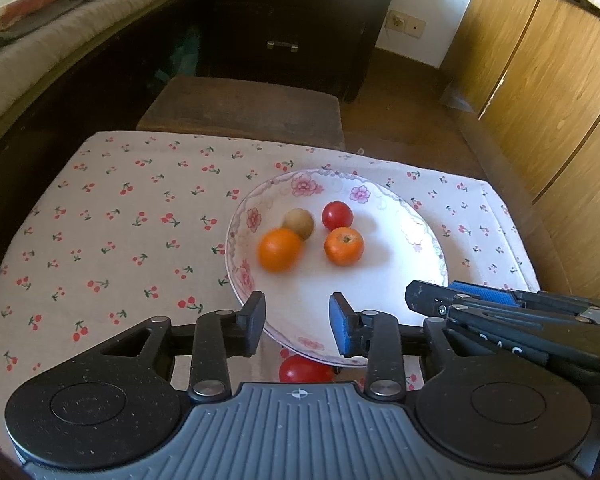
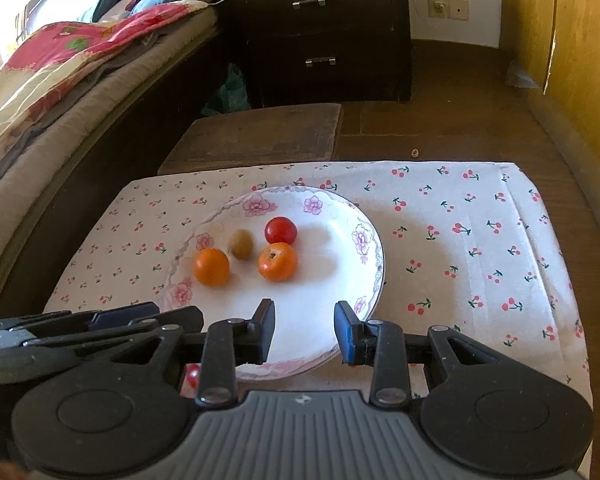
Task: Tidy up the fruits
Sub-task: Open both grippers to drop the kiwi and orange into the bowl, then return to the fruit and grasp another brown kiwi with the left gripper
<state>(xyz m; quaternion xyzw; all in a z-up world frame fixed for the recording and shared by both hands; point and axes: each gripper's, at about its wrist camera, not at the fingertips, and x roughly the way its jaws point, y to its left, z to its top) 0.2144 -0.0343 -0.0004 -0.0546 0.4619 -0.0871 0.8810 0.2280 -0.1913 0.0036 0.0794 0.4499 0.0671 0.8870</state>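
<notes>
A wide white ceramic plate (image 1: 400, 280) with a pink flower border is sitting on a cream cloth printed with small red cherries (image 1: 112, 220). Four fruits are lying inside the plate. A round orange (image 1: 279, 249) is resting toward the plate's left side, touching a small brown-green kiwi (image 1: 299, 223) just behind it. A second orange fruit with a green stem mark, a tangerine (image 1: 344, 245), is sitting near the middle, and a small red tomato (image 1: 337, 215) is lying just behind it, close to it or touching.

A further red tomato (image 1: 304, 370) is lying on the cloth outside the plate, just beside its near rim, partly hidden behind the left gripper's body.

The left gripper (image 1: 298, 326) is hovering over the near edge of the plate with its black and blue-padded fingers standing apart and nothing between them. The right gripper (image 2: 304, 330) is hanging beside it, also above the plate's near rim, its fingers likewise apart and holding nothing. In each wrist view the other gripper is showing side-on at the edge.

Beyond the cloth, a dark wooden stool (image 2: 260, 136) is standing before a dark two-drawer nightstand (image 2: 328, 32), with a bed carrying a floral blanket (image 2: 60, 60) on the left.
</notes>
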